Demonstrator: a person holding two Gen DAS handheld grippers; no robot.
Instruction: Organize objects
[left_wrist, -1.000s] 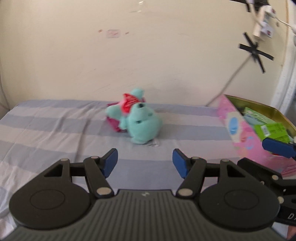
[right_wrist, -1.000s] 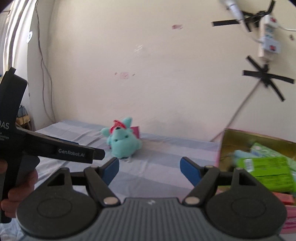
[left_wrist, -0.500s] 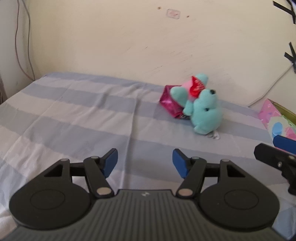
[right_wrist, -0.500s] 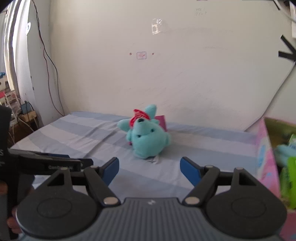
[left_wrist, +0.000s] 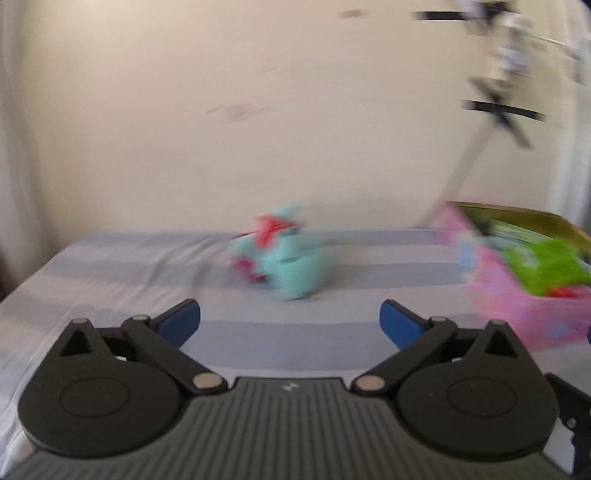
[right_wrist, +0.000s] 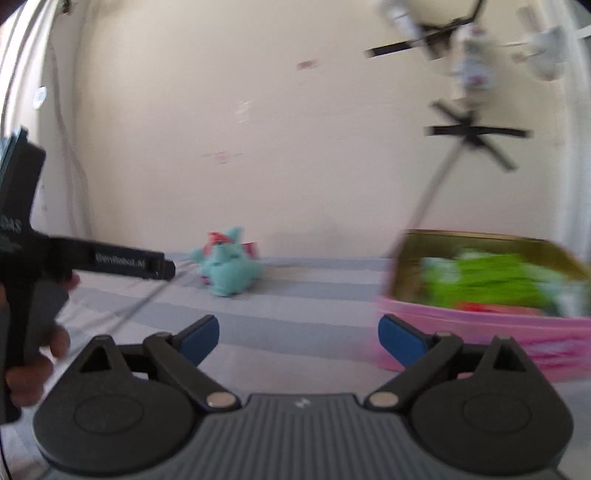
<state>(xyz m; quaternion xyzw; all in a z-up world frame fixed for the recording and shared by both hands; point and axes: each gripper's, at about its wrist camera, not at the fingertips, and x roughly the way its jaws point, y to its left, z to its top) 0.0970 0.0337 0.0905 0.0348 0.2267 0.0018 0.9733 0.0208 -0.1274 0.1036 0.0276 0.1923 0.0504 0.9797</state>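
Here, item by item. Left gripper (left_wrist: 290, 319): jaws spread wide, blue fingertips (left_wrist: 180, 322) far apart at the lower centre of the left wrist view, nothing between them; it hangs above the striped sheet (left_wrist: 129, 266). Right gripper (right_wrist: 298, 336): likewise released, blue pads (right_wrist: 400, 341) well separated at the lower centre of its own view, gripping nothing. In the right wrist view the left gripper's black body shows at the left edge, a hand (right_wrist: 35, 354) wrapped round its handle.

Teal plush toy (left_wrist: 291, 264): lies on the sheet at mid-frame in the left wrist view, beyond the open fingertips and apart from them; a red patch sits near its top. Blur hides finer detail. In the right wrist view it sits left of centre (right_wrist: 229, 267), near the wall.

Pink packet (right_wrist: 251, 248): behind and touching the plush toy, mostly hidden by it.

Pink box (left_wrist: 517, 314): right side of the left wrist view, open-topped, gold lining inside, resting on the sheet, well apart from the plush. Green packets (right_wrist: 491, 280) fill it, with something red at the near edge.

Cream wall (right_wrist: 295, 129): behind everything; black tape crosses (right_wrist: 476, 134) and a cable at upper right.
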